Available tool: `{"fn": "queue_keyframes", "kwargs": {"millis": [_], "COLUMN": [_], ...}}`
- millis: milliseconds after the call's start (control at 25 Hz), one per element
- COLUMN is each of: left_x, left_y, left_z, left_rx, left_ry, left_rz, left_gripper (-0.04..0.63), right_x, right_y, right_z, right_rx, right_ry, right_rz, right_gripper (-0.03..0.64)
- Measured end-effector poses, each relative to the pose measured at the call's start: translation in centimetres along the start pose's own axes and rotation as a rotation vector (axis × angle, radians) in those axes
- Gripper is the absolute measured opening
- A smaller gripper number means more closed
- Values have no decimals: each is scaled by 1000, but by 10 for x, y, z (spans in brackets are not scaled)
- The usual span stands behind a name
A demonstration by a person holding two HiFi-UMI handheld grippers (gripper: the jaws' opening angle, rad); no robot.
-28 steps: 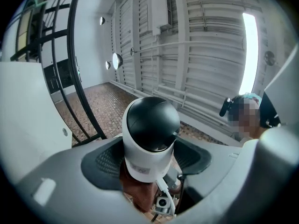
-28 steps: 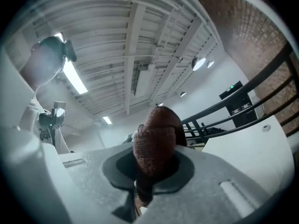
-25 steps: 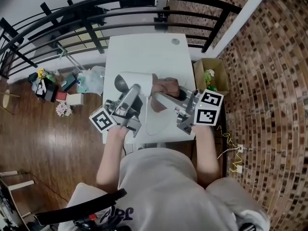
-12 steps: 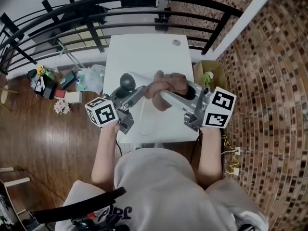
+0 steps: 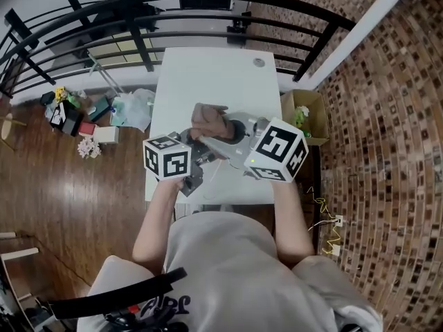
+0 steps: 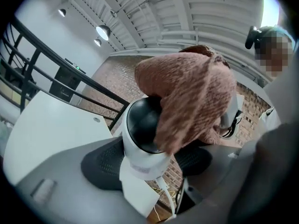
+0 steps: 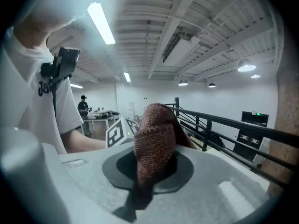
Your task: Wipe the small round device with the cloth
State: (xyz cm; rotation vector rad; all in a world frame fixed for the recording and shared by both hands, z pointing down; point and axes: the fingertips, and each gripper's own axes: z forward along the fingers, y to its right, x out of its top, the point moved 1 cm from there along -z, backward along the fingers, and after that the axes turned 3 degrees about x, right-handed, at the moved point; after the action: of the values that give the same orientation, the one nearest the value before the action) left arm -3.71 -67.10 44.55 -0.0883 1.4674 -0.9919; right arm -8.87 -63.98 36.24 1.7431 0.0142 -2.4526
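Observation:
The small round device (image 6: 144,135), a white body with a black dome, sits between the dark pads (image 6: 100,164) of my left gripper (image 6: 147,161), which is shut on its base. A brown knitted cloth (image 6: 194,94) drapes over the dome's right side. My right gripper (image 7: 152,164) is shut on this cloth (image 7: 153,141), which bunches up out of its jaws. In the head view both grippers meet over the table's near half: the left gripper (image 5: 201,144) and the right gripper (image 5: 232,133) point at each other under the cloth (image 5: 210,121), which hides the device.
The white table (image 5: 208,75) has a small round grommet (image 5: 259,63) at its far right. A black railing (image 5: 138,19) runs behind it. A cardboard box (image 5: 304,113) stands to the right, and clutter (image 5: 83,116) lies on the wooden floor to the left. A white cable (image 6: 164,194) hangs from the device.
Both grippers have rolled and drawn closer together. The cloth has moved left onto the device, whose dark dome no longer shows in the head view.

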Motion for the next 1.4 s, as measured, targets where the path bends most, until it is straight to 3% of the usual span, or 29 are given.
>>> {"fn": "queue_keyframes", "kwargs": {"millis": [200, 360, 560, 720, 920, 1120, 1200, 1400], "left_x": [-10, -13, -8, -14, -23, -27, -33, -60], "left_y": [-6, -11, -24, -55, -89, -113, -128, -172], "left_z": [-4, -11, -22, -29, -29, -20, -14, 2], "left_rx": [9, 4, 33, 170, 311, 415, 436, 476], "left_ry": [-8, -3, 20, -27, -83, -129, -117, -88], "left_rz": [-20, -40, -34, 48, 166, 350, 370, 330], "left_gripper": [356, 356, 356, 356, 356, 356, 356, 356], "right_x": [-14, -28, -63, -61, -55, -60, -64, -77], "right_y": [11, 32, 65, 78, 79, 80, 80, 77], "right_z": [-6, -30, -63, -81, -84, -78, -72, -59], "right_rx": [-74, -145, -290, -386, -443, -519, -535, -545], "right_ry": [-35, 17, 13, 122, 210, 259, 267, 257], "right_rz": [18, 130, 268, 327, 333, 346, 355, 376], "right_gripper": [26, 26, 26, 26, 26, 26, 26, 26]}}
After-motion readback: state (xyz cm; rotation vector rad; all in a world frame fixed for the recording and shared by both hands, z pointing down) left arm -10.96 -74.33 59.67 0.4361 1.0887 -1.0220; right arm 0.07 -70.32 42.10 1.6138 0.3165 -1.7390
